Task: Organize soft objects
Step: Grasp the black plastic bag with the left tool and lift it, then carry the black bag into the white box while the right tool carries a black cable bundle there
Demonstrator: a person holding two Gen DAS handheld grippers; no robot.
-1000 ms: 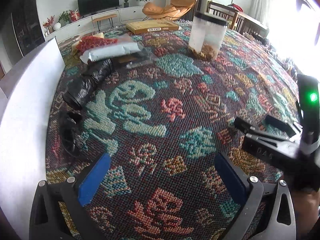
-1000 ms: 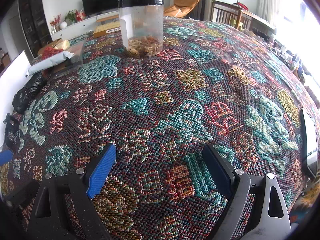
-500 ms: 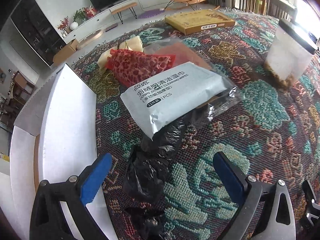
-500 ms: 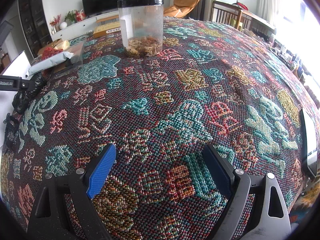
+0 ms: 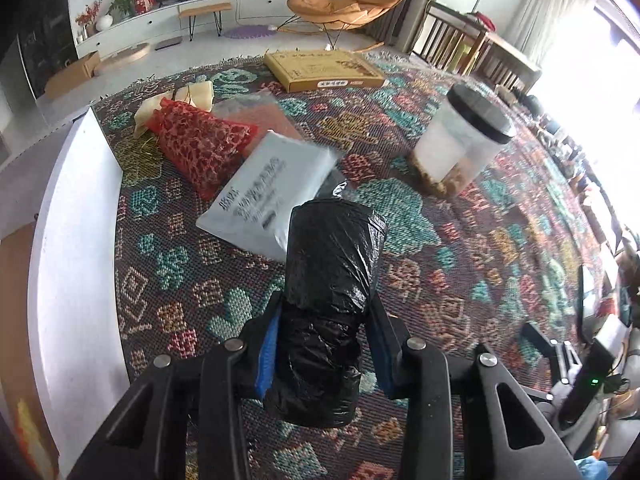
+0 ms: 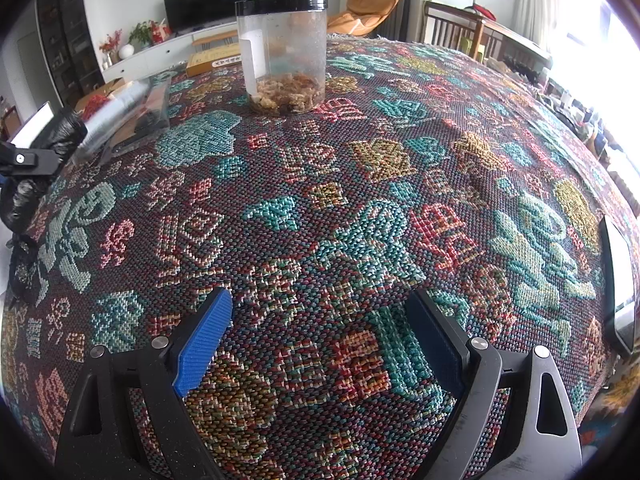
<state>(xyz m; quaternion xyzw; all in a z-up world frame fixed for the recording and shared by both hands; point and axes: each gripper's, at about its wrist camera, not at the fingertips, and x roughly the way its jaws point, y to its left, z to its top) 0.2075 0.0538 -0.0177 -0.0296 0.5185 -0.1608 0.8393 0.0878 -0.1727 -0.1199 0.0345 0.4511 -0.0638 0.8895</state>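
The left claw (image 5: 324, 336) has just clamped onto the black plastic roll (image 5: 332, 280), lifted near the grey packet (image 5: 268, 192). Only the right view shows the right claw (image 6: 320, 344) gaping, empty, short of the jar (image 6: 284, 52).

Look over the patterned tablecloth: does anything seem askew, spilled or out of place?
Nothing is spilled. The soft items form a loose heap: the grey wipes packet lies skewed, overlapping the red mesh bag. The left gripper, jaws just closed, holds the black plastic bag roll.
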